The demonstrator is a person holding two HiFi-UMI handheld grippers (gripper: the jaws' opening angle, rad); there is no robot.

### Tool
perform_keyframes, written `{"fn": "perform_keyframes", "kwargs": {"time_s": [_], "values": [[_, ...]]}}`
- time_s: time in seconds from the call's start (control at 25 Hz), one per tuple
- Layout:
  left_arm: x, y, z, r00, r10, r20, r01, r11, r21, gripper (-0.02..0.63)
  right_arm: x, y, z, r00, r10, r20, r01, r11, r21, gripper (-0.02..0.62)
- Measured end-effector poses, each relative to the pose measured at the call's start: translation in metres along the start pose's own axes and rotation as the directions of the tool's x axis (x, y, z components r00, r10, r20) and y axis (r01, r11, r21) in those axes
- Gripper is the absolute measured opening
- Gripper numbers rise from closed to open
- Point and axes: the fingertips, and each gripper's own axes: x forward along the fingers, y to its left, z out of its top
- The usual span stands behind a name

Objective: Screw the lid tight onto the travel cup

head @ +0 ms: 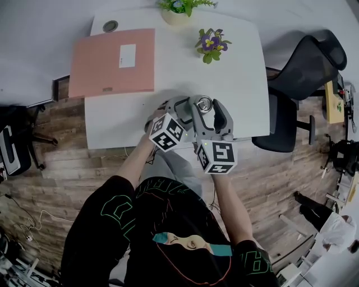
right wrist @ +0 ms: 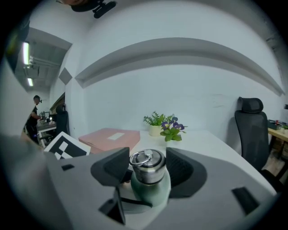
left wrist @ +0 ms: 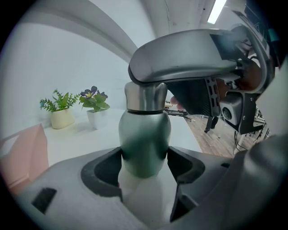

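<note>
Gripping near the table edge: left fingers hold cup, right fingers lid.

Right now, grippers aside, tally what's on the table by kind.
potted plants: 2
pink folder: 1
travel cup, lid on: 1
total: 4

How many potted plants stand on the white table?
2. The green leafy plant in a cream pot sits at the far edge of the table. The purple-flowered plant stands nearer the person, to its right in the head view. None appears hidden.
</note>
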Motion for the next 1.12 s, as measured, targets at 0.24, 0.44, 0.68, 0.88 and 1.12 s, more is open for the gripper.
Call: {"fn": "perform_keyframes", "kwargs": {"time_s": [0.24,0.44,0.68,0.88,1.12], "values": [[0.0,0.0,0.0,1.0,-0.005,-0.001,0.005,1.0,-0.001,0.328,-0.002,-0.001,-0.001,0.995,0.092,-0.029,-0.093,0.994,-0.051,0.27],[0.0,-0.001,0.0,1.0,-0.007,-0.001,0.007,1.0,-0.001,0.328,-0.005,0.004,0.002,0.975,0.219,-0.043,-0.221,0.973,-0.069,0.279],[-0.001,-0.001,-0.001,1.0,-0.014,-0.003,0.014,1.0,-0.006,0.328,-0.005,0.006,0.006,0.941,0.329,-0.081,-0.338,0.93,-0.142,0.282],[0.0,-0.001,0.0,1.0,-0.013,-0.003,0.013,1.0,-0.006,0.33,-0.008,0.01,0.016,0.885,0.455,-0.099,-0.466,0.869,-0.166,0.288],[-0.001,-0.001,0.0,1.0,-0.024,-0.006,0.024,1.0,-0.013,0.33,-0.009,0.017,0.014,0.782,0.59,-0.201,-0.623,0.748,-0.227,0.288]]}}
